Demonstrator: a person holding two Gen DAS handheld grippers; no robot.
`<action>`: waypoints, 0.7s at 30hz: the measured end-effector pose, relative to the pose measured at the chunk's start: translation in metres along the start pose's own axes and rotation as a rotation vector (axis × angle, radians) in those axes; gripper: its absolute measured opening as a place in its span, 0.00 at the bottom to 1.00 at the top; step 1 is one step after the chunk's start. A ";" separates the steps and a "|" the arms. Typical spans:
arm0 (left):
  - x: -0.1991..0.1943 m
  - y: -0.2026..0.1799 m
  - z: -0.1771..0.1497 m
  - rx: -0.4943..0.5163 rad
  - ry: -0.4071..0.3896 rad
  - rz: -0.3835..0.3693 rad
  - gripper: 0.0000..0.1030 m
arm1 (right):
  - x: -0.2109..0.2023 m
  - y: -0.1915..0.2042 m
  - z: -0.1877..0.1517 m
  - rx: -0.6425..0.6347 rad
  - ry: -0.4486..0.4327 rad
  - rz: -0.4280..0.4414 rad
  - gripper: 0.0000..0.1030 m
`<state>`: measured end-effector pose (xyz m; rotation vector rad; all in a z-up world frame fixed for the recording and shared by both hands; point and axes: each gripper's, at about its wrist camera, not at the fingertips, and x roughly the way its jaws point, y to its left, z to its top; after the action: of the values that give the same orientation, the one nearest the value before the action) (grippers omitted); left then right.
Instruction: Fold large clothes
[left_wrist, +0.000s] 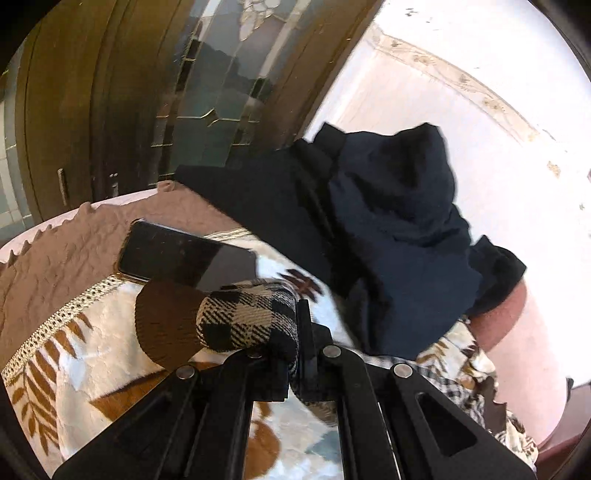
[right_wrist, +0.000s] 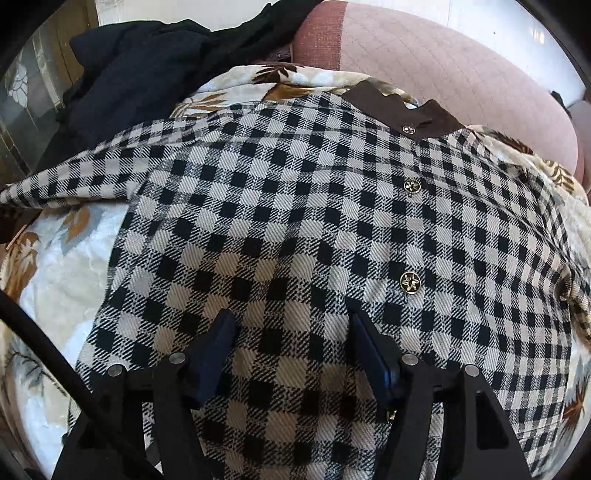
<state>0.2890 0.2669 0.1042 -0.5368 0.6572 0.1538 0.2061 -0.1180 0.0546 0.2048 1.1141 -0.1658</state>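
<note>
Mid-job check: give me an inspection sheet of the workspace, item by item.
Surface: leaf-print blanket over a bed, brown quilt at its edge.
Job's things: checked shirt spread flat, buttons up; its sleeve cuff lifted.
Clutter: phone on the blanket; dark clothes pile behind.
Grippers: left gripper shut on the sleeve cuff; right gripper open, jaws apart over the shirt's lower front.
Cables: black cable beside the right gripper.
Surroundings: wooden door with glass panel, white wall.

No readable text, label, brand, number or sign appears anywhere in either wrist view.
</note>
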 end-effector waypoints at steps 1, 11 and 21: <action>-0.004 -0.007 -0.002 0.010 -0.003 -0.012 0.03 | -0.007 -0.007 -0.001 0.019 -0.002 0.010 0.68; -0.037 -0.145 -0.086 0.364 0.072 -0.299 0.03 | -0.062 -0.097 -0.035 0.157 -0.073 -0.011 0.68; -0.045 -0.239 -0.265 0.821 0.433 -0.571 0.44 | -0.075 -0.160 -0.053 0.286 -0.081 -0.053 0.68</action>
<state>0.1824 -0.0734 0.0587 0.0645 0.8854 -0.7649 0.0902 -0.2578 0.0873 0.4208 1.0131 -0.3783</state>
